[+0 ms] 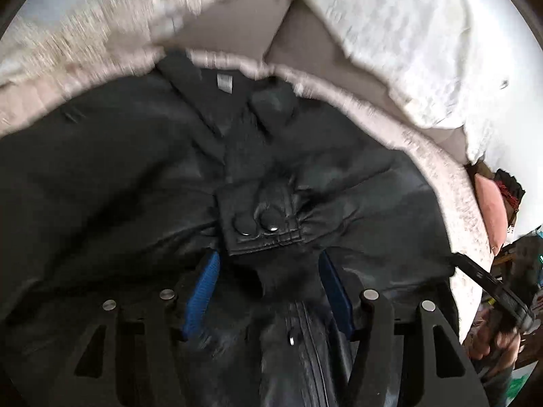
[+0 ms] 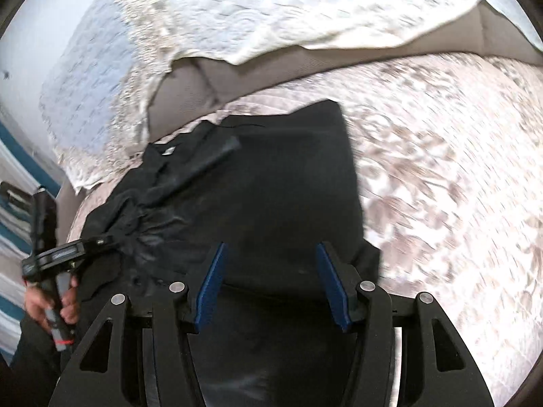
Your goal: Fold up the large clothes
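Black leather jacket [image 1: 142, 156] lying bunched on patterned bedspread [image 2: 441, 176], snap-buttoned cuff [image 1: 259, 218] folded inward. Left gripper [image 1: 268, 291] and right gripper [image 2: 268, 285] hovering spread, pinching nothing. Risking slippery leather sliding, puffy folds springing open once pressed.

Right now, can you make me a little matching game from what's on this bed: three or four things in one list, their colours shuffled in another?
Things:
1. jacket
2. jaw pads
3. label at the collar
4. cushion

Colours:
a. pink
b. black
c. pale grey
d. blue

Pairs: 1-b, 2-d, 3-c, 4-a
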Tool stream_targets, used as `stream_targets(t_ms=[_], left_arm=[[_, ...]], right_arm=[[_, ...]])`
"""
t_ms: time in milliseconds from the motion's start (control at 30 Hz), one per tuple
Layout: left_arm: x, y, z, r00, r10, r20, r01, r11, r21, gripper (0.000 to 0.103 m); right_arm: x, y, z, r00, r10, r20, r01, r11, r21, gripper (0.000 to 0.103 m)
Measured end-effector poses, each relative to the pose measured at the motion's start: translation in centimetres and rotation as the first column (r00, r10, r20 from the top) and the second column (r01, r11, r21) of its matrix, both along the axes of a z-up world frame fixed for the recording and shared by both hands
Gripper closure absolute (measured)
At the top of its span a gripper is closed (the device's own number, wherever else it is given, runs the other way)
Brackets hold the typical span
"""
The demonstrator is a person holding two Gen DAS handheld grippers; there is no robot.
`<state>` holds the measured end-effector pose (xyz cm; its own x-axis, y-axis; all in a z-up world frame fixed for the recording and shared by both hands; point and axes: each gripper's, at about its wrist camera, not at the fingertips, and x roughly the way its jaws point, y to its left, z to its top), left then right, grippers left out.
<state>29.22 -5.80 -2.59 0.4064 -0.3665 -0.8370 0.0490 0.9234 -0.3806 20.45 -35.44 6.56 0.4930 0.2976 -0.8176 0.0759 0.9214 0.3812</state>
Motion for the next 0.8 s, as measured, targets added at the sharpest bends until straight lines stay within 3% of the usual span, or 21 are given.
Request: stream_targets(t_ms=[33, 67, 100, 167, 267, 333, 400, 533, 733, 800], left_arm=[[0.3, -0.3, -0.2, 1.0, 0.011, 0.011, -0.011, 1.0, 0.024, 0.048], [0.4, -0.5, -0.1, 1.0, 0.007, 0.024, -0.007, 0.999, 0.038, 0.061], [0.6, -0.8, 0.3, 0.999, -0.004, 0.035, 0.003, 0.999, 0.039, 0.086], [0.6, -1.0, 1.8, 0.996, -0.027, 0.081, 0.025, 0.999, 0.024, 0.099], [0.3, -1.3, 4.8, 0.977, -0.053, 0.205, 0.039, 0.997, 0.071, 0.099], [0.8, -1.5, 5.3, 0.969, -0.067, 0.236, 0.039, 0.992, 0.119, 0.099], [1.9, -1.6, 4.1, 0.977, -0.078, 0.2, 0.037, 0.979, 0.202, 0.099], [2.6, -1.5, 1.7, 0.985, -0.094, 0.145, 0.052, 0.962, 0.268, 0.098], [0.0, -0.2, 4.4, 0.976, -0.067, 0.209, 0.022, 0.977, 0.21, 0.095], [-0.6, 0.0, 5.4, 0.972, -0.057, 0.23, 0.016, 0.984, 0.176, 0.083]], right_arm=[[0.2, -0.2, -0.4, 1.0, -0.004, -0.005, 0.004, 1.0, -0.008, 0.047], [0.2, -0.4, -0.7, 1.0, -0.009, -0.011, 0.009, 1.0, -0.017, 0.047], [0.2, -0.8, -1.1, 1.0, -0.022, -0.023, 0.021, 0.999, -0.032, 0.047], [0.2, -1.3, -1.6, 0.999, -0.037, -0.034, 0.035, 0.998, -0.048, 0.048], [0.2, -1.7, -2.0, 0.999, -0.037, -0.034, 0.035, 0.999, -0.039, 0.048], [0.4, -1.6, -2.2, 0.999, -0.034, -0.039, 0.031, 0.998, -0.057, 0.048], [0.6, -1.3, -2.4, 0.998, -0.03, -0.049, 0.026, 0.997, -0.079, 0.048], [0.3, -1.3, -1.3, 0.999, -0.023, -0.035, 0.02, 0.995, -0.099, 0.048], [-0.1, -1.6, 0.9, 0.999, 0.014, 0.037, -0.009, 0.994, -0.111, 0.048], [0.4, -1.2, 0.5, 0.999, 0.03, 0.022, -0.026, 0.992, -0.126, 0.052]])
